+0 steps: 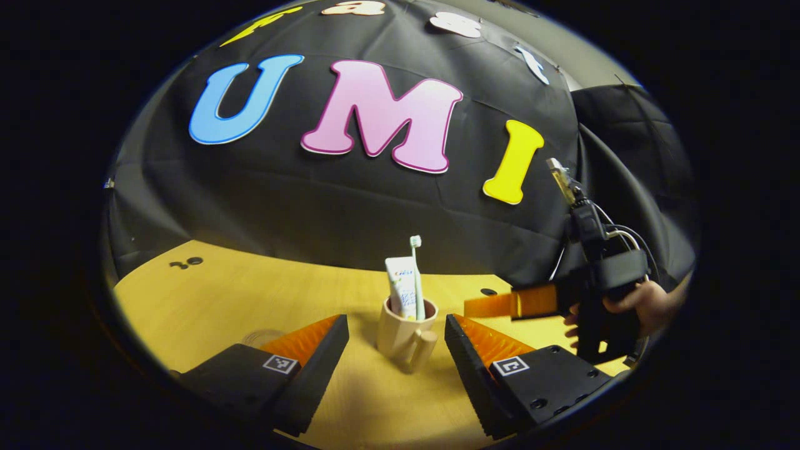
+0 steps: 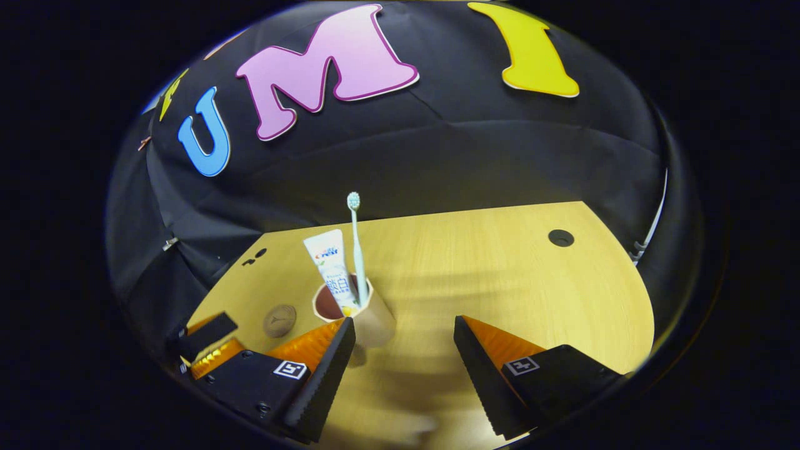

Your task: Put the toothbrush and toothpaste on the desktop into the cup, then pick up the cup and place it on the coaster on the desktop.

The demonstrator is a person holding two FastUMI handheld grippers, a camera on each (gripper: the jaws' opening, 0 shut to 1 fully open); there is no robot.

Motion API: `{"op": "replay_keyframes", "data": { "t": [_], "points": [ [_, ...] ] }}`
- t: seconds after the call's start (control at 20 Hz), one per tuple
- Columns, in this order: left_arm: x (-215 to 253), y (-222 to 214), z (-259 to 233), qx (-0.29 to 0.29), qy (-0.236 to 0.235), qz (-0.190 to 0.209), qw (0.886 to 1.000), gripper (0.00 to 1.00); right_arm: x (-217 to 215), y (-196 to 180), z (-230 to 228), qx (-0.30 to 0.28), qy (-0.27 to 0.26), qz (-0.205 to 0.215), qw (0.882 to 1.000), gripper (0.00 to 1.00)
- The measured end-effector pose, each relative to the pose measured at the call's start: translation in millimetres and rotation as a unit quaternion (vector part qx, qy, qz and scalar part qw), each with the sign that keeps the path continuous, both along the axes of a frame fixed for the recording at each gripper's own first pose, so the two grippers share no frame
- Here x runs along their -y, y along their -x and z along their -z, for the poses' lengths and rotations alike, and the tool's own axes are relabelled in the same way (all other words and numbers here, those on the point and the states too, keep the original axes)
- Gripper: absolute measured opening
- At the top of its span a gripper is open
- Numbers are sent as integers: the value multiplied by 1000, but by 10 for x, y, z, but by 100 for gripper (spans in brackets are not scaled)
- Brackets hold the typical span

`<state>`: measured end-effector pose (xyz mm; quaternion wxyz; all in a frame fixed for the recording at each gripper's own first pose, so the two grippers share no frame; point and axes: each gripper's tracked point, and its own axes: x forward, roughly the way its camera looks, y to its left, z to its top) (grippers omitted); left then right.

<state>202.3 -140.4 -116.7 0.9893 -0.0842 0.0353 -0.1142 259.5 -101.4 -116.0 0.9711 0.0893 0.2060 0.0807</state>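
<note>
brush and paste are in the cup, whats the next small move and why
Probably ease the left gripper forward to straddle the cup. Toothbrush and toothpaste already stand in it, the cup sits on the desk between the open fingers, and the coaster lies bare beside it.

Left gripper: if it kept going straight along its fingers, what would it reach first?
Most likely the cup, which stands between the open fingers of the left gripper just ahead, handle toward the camera, toothpaste and toothbrush inside. Exact depth is uncertain.
</note>
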Motion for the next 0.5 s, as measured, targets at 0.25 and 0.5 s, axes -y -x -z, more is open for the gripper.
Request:
{"op": "replay_keyframes", "data": {
  "t": [0.25, 0.5],
  "points": [
    [-310, 324, 102, -41, 25, -44, 998, 98, -312, -85, 52, -59, 29, -30, 997, 98],
    [-545, 461, -17, -44, 35, -66, 996, 98, -563, -112, 205, -158, 46, -54, 985, 98]
  ]
}}
